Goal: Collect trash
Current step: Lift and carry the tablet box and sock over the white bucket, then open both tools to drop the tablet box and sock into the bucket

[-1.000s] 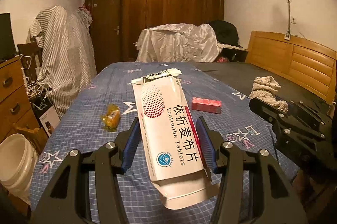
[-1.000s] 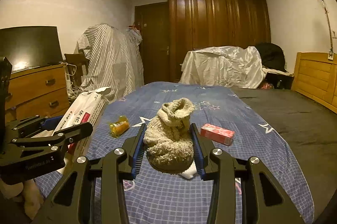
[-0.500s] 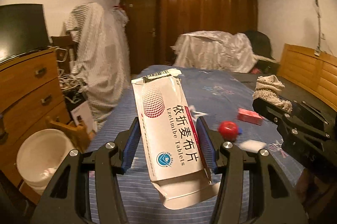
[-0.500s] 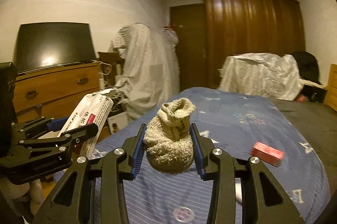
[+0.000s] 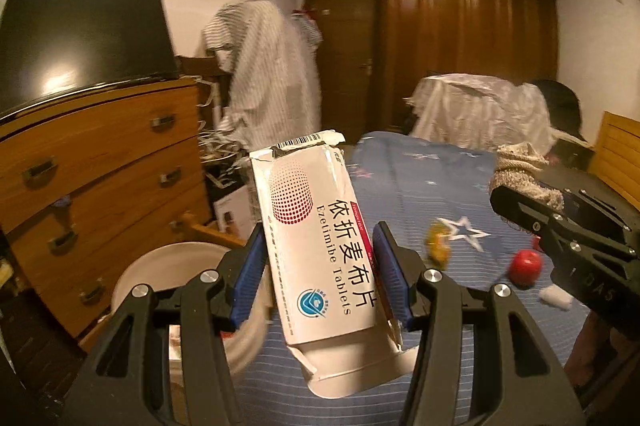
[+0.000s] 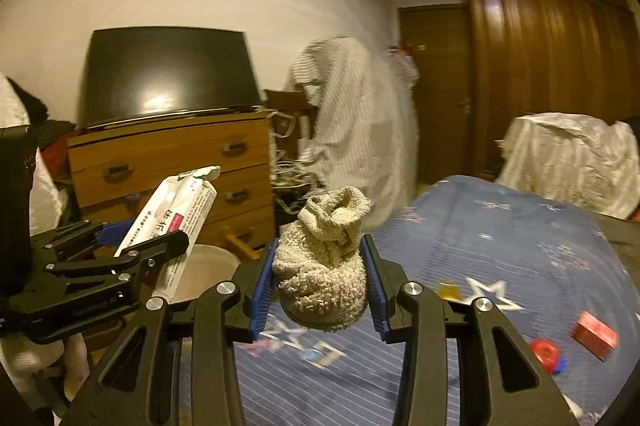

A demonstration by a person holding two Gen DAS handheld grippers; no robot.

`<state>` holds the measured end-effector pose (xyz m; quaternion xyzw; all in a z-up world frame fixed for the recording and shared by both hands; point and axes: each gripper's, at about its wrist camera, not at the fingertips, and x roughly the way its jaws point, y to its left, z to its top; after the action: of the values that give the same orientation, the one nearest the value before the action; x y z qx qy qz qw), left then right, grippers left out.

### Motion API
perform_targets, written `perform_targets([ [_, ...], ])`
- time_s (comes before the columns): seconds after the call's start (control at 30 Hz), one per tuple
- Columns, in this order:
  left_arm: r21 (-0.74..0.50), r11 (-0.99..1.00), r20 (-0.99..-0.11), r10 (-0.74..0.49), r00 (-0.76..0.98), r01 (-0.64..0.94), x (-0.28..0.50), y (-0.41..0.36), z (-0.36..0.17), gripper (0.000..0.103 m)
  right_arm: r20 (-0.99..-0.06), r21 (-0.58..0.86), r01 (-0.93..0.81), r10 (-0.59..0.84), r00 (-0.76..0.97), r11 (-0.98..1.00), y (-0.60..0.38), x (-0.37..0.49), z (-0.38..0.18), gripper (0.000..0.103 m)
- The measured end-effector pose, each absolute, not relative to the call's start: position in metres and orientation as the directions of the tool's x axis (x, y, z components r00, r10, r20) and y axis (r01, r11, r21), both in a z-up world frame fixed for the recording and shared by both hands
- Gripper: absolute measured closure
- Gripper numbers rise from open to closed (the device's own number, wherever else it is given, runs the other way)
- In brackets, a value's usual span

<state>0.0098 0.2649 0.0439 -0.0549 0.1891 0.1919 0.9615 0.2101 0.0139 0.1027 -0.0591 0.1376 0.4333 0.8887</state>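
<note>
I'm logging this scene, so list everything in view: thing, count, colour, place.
tablet box: 1, white, in left gripper
woolly sock: 1, beige, in right gripper
bucket: 1, white, floor beside bed
bed: 1, blue starred cover
small box: 1, red, on bed
ball: 1, red, on bed
wrapper: 1, yellow, on bed
white wad: 1, on bed
dresser: 1, wooden, left
television: 1, black, on dresser
wardrobe: 1, dark brown, back
left gripper: black, blue pads
right gripper: black, blue pads

Dim warm light, motion blur, fisheye-warped edges.
</note>
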Motion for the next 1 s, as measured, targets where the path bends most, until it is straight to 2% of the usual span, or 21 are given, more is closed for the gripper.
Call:
perform_targets([
  [0.27, -0.057, 0.875, -0.456, 0.406, 0.792, -0.482, -0.008, 0.335, 0.036, 0.051, -0.396, 0.014, -0.873, 0.805, 0.442, 0.487, 0.138, 0.214, 0.11, 0.061],
  [0.5, -0.111, 0.843, -0.581, 0.374, 0.723, -0.526, -0.007, 0.407, 0.012, 0.051, -0.542, 0.048, -0.921, 0.785, 0.301, 0.387, 0.248, 0.238, 0.095, 0.061],
  [0.73, -0.162, 0.821, -0.694, 0.299, 0.655, -0.547, 0.01, 0.455, -0.027, 0.051, -0.711, 0.103, -0.938, 0.684, 0.162, 0.33, 0.339, 0.265, 0.046, 0.061],
  [1.0, -0.159, 0.801, -0.752, 0.28, 0.597, -0.576, 0.018, 0.486, -0.057, 0.051, -0.79, 0.151, -0.938, 0.608, 0.076, 0.313, 0.381, 0.275, -0.008, 0.061],
])
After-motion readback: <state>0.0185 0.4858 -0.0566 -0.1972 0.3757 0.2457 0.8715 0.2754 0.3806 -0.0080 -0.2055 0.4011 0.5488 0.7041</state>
